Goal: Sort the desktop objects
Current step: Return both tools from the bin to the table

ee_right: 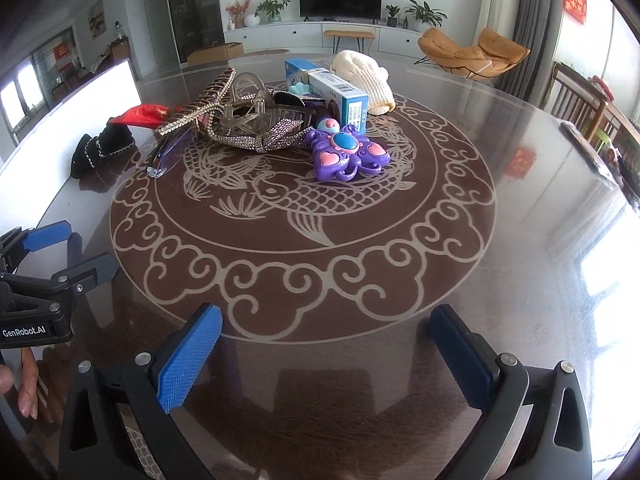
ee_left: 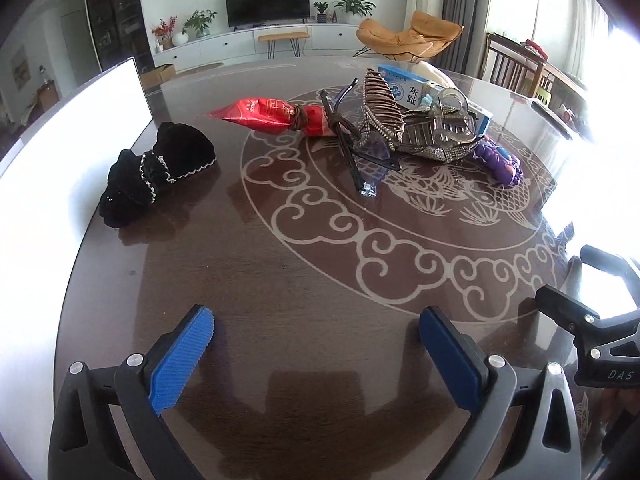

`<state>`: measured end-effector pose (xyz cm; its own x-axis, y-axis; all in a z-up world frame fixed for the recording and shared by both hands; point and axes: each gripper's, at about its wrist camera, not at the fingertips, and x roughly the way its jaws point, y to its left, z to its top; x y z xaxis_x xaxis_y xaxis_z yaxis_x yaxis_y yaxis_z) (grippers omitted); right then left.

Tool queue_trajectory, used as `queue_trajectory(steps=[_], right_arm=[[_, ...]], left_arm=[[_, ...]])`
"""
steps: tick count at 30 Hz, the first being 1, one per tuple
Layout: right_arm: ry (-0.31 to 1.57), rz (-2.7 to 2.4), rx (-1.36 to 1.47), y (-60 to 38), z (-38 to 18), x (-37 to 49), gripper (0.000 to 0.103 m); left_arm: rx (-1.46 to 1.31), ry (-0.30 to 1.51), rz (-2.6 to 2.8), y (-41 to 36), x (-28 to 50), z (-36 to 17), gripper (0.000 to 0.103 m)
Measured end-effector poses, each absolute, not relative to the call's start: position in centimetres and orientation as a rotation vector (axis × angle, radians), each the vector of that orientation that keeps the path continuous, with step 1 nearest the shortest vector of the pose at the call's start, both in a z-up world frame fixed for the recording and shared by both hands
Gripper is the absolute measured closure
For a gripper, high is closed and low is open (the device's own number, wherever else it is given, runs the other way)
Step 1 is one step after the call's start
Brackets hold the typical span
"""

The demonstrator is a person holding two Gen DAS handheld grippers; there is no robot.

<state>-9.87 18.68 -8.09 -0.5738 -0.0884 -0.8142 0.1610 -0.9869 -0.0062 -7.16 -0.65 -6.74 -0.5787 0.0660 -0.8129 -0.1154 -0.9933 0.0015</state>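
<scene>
A heap of small objects lies at the far middle of the round table (ee_left: 312,280) (ee_right: 328,280): a red packet (ee_left: 264,116) (ee_right: 144,115), glasses (ee_left: 360,156) (ee_right: 164,156), rhinestone hair clips (ee_left: 420,136) (ee_right: 248,128), a blue-white box (ee_left: 416,94) (ee_right: 340,94), a purple butterfly toy (ee_left: 500,160) (ee_right: 344,154) and a cream knitted item (ee_right: 364,76). A black velvet piece (ee_left: 156,172) (ee_right: 102,148) lies apart at the left. My left gripper (ee_left: 316,344) and right gripper (ee_right: 326,344) hover open over the near table, nothing between their blue pads.
A white board (ee_left: 72,148) (ee_right: 76,100) stands along the table's left edge. The other gripper's body shows at the right edge of the left wrist view (ee_left: 600,320) and at the left edge of the right wrist view (ee_right: 40,280). Chairs stand beyond the table's right side.
</scene>
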Motion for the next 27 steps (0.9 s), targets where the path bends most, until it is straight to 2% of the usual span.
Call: queue_trajectory(steps=[19,22,25,27], right_arm=[[0.119,-2.666,1.371,18.7,-8.1,-9.9,0.000],[0.119,-2.666,1.371,18.7,-8.1,-9.9,0.000],[0.118,-2.666,1.370,18.7,-8.1,-9.9,0.000],[0.119,-2.666,1.370,18.7,-8.1,-9.9,0.000]], left_arm=[[-1.408,0.079,2.712,-0.4,-7.2,-6.7,0.000],[-1.442,0.132,2.657,-0.7,-7.7,-6.5,0.000],[-1.403,0.238,2.679,-1.5,-9.6,-4.8,0.000],[-1.339,0.222,2.722,-2.9,-11.5,-2.8,0.000]])
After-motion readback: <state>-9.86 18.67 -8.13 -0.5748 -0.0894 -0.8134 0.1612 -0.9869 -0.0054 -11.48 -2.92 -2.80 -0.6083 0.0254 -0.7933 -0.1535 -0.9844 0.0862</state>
